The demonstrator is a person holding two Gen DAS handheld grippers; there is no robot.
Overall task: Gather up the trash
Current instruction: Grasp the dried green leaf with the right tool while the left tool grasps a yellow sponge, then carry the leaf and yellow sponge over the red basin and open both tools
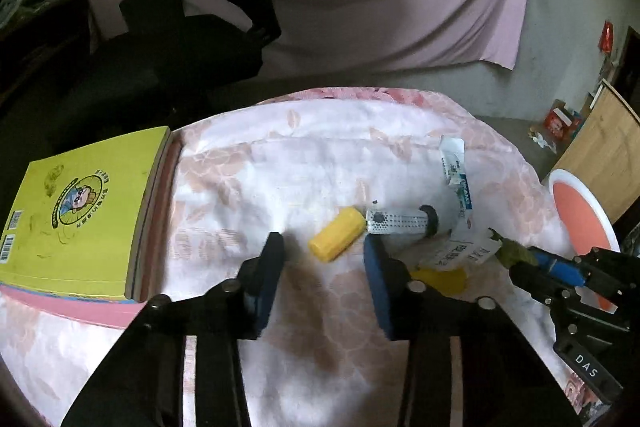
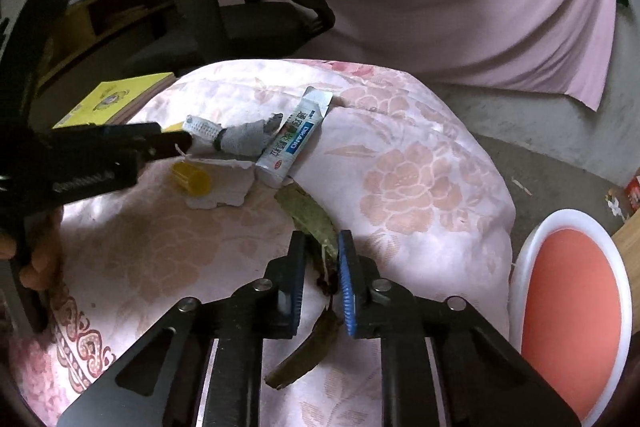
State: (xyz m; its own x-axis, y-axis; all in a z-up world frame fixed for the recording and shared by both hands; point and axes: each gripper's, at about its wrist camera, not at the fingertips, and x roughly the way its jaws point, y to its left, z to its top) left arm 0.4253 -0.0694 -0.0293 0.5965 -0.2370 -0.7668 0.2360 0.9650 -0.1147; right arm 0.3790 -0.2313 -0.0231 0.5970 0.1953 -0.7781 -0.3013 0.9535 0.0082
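Two grippers work over a flowered cloth (image 2: 400, 163) littered with trash. Right gripper (image 2: 322, 267) has its fingers drawn in close around a dried green leaf (image 2: 310, 217) lying on the cloth; the leaf runs between the blue pads, though whether they actually pinch it or just flank it is hard to tell, a thin gap shows on each side. Left gripper (image 1: 324, 267) hangs wide open, nothing between the fingers, aimed at a yellow cylinder (image 1: 338, 233) just beyond its tips. Touching that cylinder's far end is a grey perforated tube (image 1: 400, 221), and beside that a white-blue medicine box (image 2: 292, 141). A second yellow cap (image 2: 191, 179) sits on crumpled white paper (image 2: 224, 187). A white-rimmed orange bin (image 2: 572, 307) stands off the cloth's right edge, near the right gripper. A yellow book (image 1: 80, 211) lies at left, probably not trash. Step in hand, by my read: grabbing the leaf. Next move calls for a firm close, a lift, then a swing right over the bin; the leaf looks brittle and may crumble. Left should drop onto the yellow cylinder, which may roll.
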